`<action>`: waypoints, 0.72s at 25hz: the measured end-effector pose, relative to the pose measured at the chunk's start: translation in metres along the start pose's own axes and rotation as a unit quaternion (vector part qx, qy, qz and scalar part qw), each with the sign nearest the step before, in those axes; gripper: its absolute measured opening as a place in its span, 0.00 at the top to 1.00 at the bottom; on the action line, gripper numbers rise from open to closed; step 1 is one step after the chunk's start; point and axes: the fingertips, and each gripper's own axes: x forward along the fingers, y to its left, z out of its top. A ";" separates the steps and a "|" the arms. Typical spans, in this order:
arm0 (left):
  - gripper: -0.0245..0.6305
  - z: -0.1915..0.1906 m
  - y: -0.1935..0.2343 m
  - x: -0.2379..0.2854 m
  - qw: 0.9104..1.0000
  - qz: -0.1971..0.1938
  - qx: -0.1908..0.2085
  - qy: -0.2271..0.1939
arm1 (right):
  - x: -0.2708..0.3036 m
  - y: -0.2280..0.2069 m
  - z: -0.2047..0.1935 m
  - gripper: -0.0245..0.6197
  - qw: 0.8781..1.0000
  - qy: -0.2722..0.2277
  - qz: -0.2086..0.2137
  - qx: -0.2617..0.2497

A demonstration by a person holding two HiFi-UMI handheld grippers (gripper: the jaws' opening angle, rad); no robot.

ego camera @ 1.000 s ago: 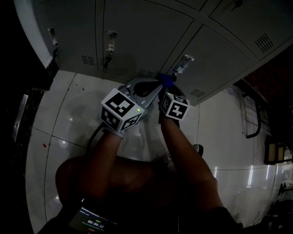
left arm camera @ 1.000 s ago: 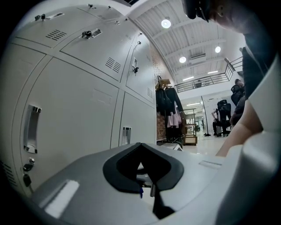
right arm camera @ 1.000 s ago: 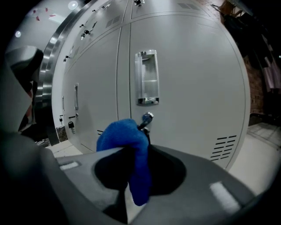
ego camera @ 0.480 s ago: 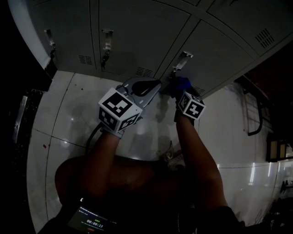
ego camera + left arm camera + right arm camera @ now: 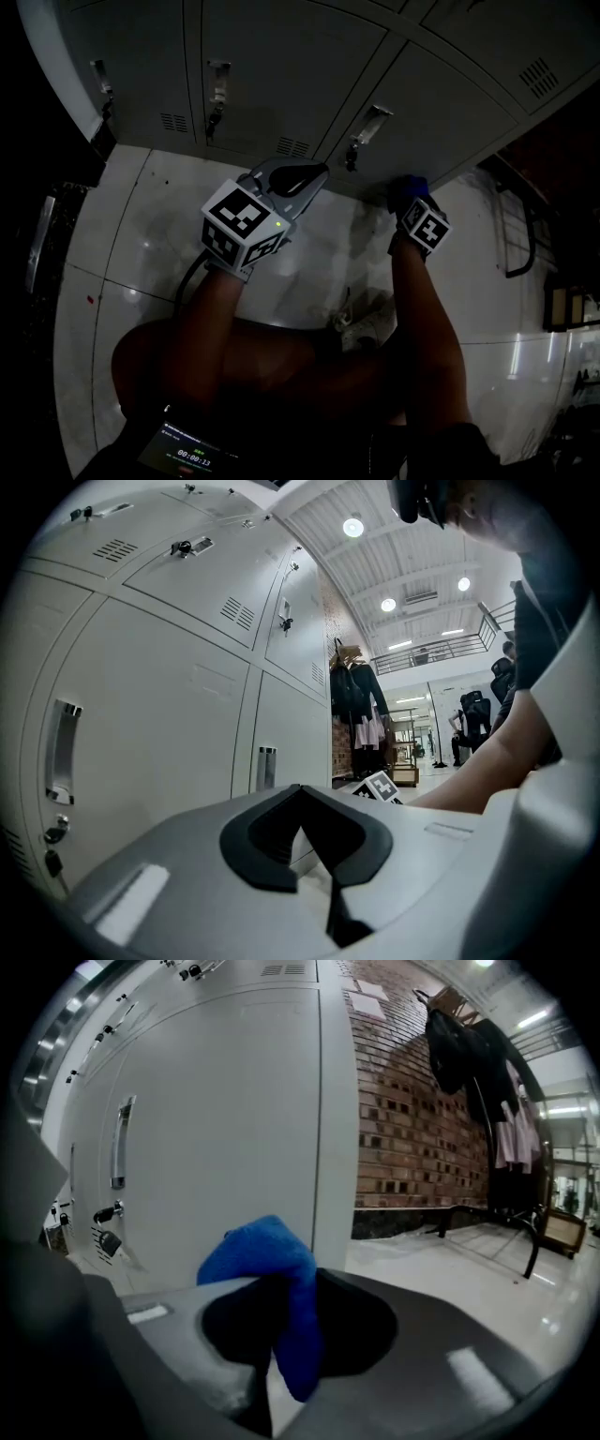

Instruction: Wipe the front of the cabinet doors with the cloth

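The grey metal cabinet doors (image 5: 281, 66) fill the head view from 10 to 2 o'clock, and the white glossy floor (image 5: 131, 244) lies below them. The right gripper (image 5: 405, 192) is at about 2 o'clock from the middle of the head view, at the lower edge of one door, just to the right of that door's handle (image 5: 371, 122). In the right gripper view the right gripper (image 5: 281, 1335) has its jaws clamped on the blue cloth (image 5: 267, 1255). One fold of the cloth hangs down between the jaws and a rounded bunch stands above them, in front of the door (image 5: 225, 1119). I cannot tell if the cloth really touches the door. In this view a vertical handle (image 5: 119, 1143) is at 9 o'clock, with a small lock (image 5: 108, 1211) below it, and a brick wall (image 5: 422, 1101) stands at 2 o'clock beyond the cabinet. The left gripper (image 5: 300, 178) is near the middle of the head view, well apart from the cloth (image 5: 403, 187), and points at the bottom of the doors. In the left gripper view the left gripper (image 5: 305, 808) has its jaws together with nothing between them, and the door (image 5: 150, 724) is at its 10 o'clock.
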 end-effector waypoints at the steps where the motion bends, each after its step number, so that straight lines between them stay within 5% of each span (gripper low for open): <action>1: 0.96 0.000 0.000 0.000 1.000 0.000 0.000 0.000 | 0.000 -0.007 -0.002 0.84 1.000 0.005 -0.005 0.010; 9: 0.96 0.000 0.003 0.001 1.000 0.000 0.006 0.002 | -0.013 -0.036 0.015 0.84 1.000 -0.019 -0.014 0.015; 18: 0.96 0.005 0.012 -0.007 1.000 0.013 0.010 0.001 | -0.083 0.055 0.094 0.84 0.984 -0.097 0.152 -0.006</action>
